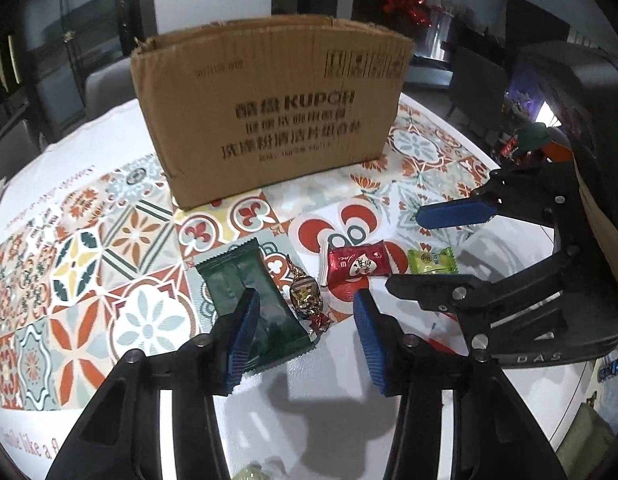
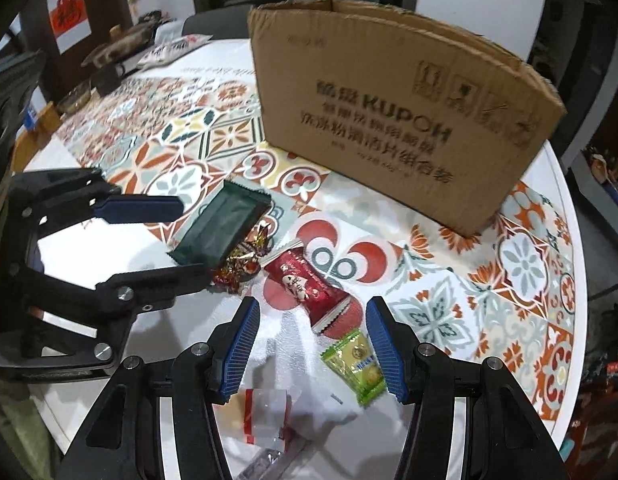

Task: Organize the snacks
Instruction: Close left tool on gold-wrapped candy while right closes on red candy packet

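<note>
Two-gripper setup over a patterned tablecloth [image 1: 81, 240] on a round table. Left gripper [image 1: 305, 332]: jaws spread, nothing between the pads; its left pad overlaps the near end of a dark green packet [image 1: 253, 292]. Right gripper [image 2: 309, 344]: jaws spread, empty; a light green candy [image 2: 355, 364] lies just beside its right pad, w/ small print too blurred to read. Snacks sit in a loose row toward the near edge of the table: green packet, then a foil-wrapped candy [image 1: 307, 300] touching its side, a red candy wrapper [image 1: 357, 266] w/ white figure and unreadable script, then the light green candy. A clear sachet w/ red stripes [image 2: 265, 410] lies at the near edge, under the right gripper. Cardboard box [image 1: 269, 116] stands upright and open-topped behind the snacks, toward the table's middle, well apart from them; front reads "KUPOH" plus Chinese characters and handling symbols at top right. Each gripper stands beside the row, opp. ends.
</note>
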